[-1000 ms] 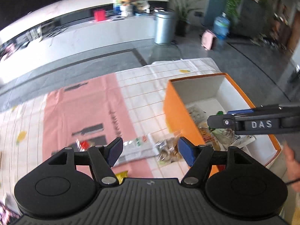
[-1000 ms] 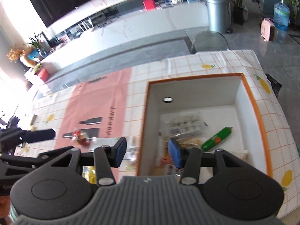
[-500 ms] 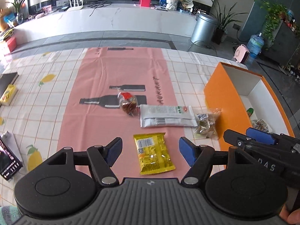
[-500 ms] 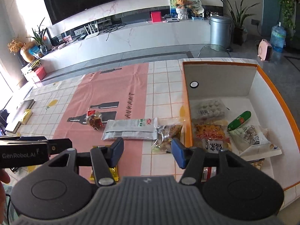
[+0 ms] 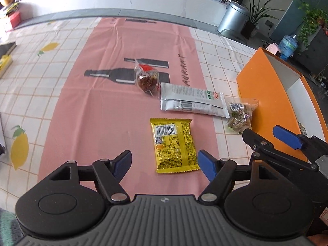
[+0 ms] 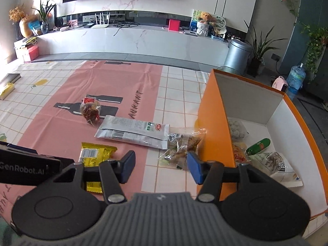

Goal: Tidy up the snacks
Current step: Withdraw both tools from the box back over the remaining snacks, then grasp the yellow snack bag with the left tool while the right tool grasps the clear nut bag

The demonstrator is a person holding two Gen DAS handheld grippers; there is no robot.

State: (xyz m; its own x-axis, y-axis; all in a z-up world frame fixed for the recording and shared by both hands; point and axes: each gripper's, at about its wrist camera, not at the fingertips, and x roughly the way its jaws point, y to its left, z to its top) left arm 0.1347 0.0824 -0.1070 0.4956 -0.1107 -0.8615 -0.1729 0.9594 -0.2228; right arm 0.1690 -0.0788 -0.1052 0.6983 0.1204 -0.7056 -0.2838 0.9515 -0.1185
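Several snack packets lie on the pink table runner: a yellow packet (image 5: 174, 145) (image 6: 96, 153), a long silver packet (image 5: 192, 102) (image 6: 133, 132), a clear bag of red-brown snack (image 5: 146, 79) (image 6: 91, 108) and a clear bag of nuts (image 5: 239, 116) (image 6: 182, 143) against the orange box (image 5: 264, 94) (image 6: 215, 123). The box holds several snacks, among them a green sausage (image 6: 258, 146). My left gripper (image 5: 165, 164) is open and empty, just short of the yellow packet. My right gripper (image 6: 161, 165) is open and empty, just short of the nut bag; it also shows in the left wrist view (image 5: 272, 137).
The table has a tiled lemon-print cloth (image 5: 41, 86). A yellow item and a dark item (image 6: 6, 84) lie at its far left edge. Beyond the table stand a white counter (image 6: 133, 41) and a metal bin (image 6: 236, 55).
Both grippers have pulled back from over the orange box and swung left toward the loose packets on the runner. Both stayed open and empty.
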